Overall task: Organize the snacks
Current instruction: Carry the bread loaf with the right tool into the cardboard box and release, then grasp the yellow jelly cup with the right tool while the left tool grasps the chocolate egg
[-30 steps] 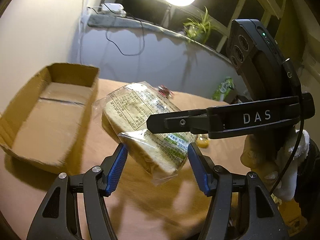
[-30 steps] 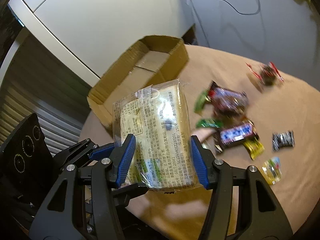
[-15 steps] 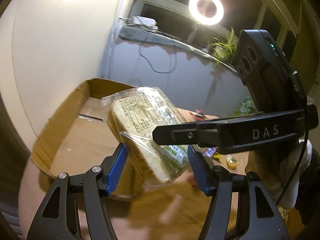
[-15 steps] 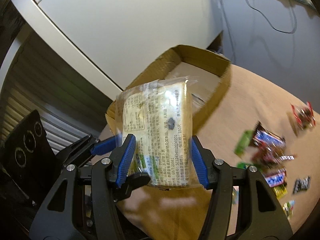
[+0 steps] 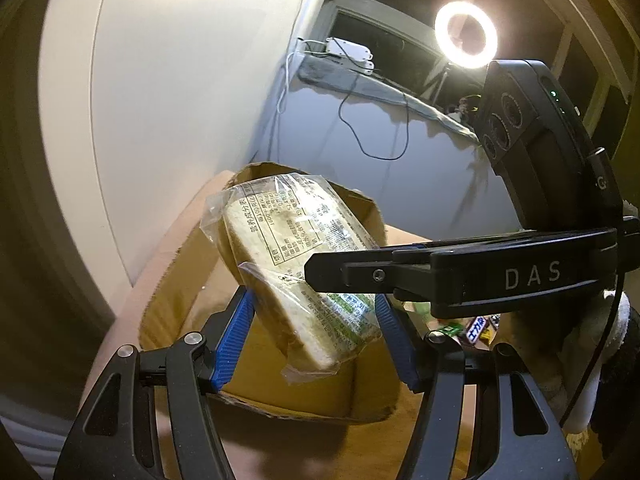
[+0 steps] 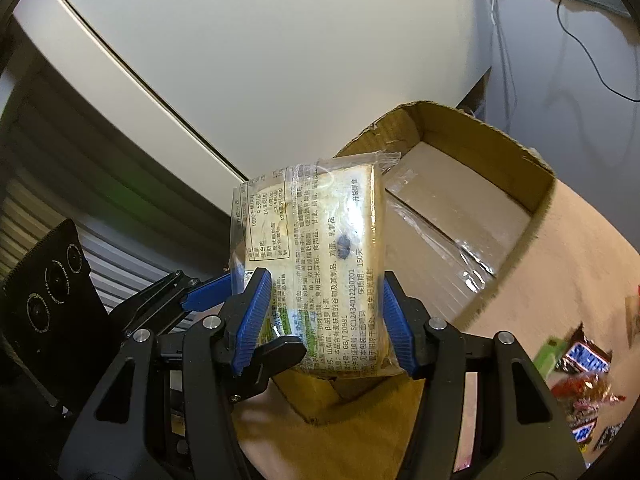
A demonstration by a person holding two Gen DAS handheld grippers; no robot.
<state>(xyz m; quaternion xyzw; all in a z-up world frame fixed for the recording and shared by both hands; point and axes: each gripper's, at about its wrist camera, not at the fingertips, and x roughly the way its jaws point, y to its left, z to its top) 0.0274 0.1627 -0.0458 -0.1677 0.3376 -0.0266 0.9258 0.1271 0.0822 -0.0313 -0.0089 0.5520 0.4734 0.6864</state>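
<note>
The bread packet [image 5: 304, 276], sliced bread in clear printed wrap, is seen in the left wrist view held in the air above the cardboard box [image 5: 280, 392], its long axis slanting from lower right up to upper left. It is flanked by the blue pads of the left gripper [image 5: 314, 340], set fairly wide; whether both pads press on it cannot be told. The right gripper [image 5: 320, 276] is laid across it from the right. Candy bars [image 5: 476, 326] are glimpsed behind that gripper. In the right wrist view the packet [image 6: 320, 264] is clamped at its lower end by the right gripper [image 6: 324, 320], long axis nearly upright. The open box [image 6: 480, 216] lies just behind, its floor bare, near the table edge [image 6: 592, 224]. Wrapped candies [image 6: 580, 376] are scattered well to the right.
</note>
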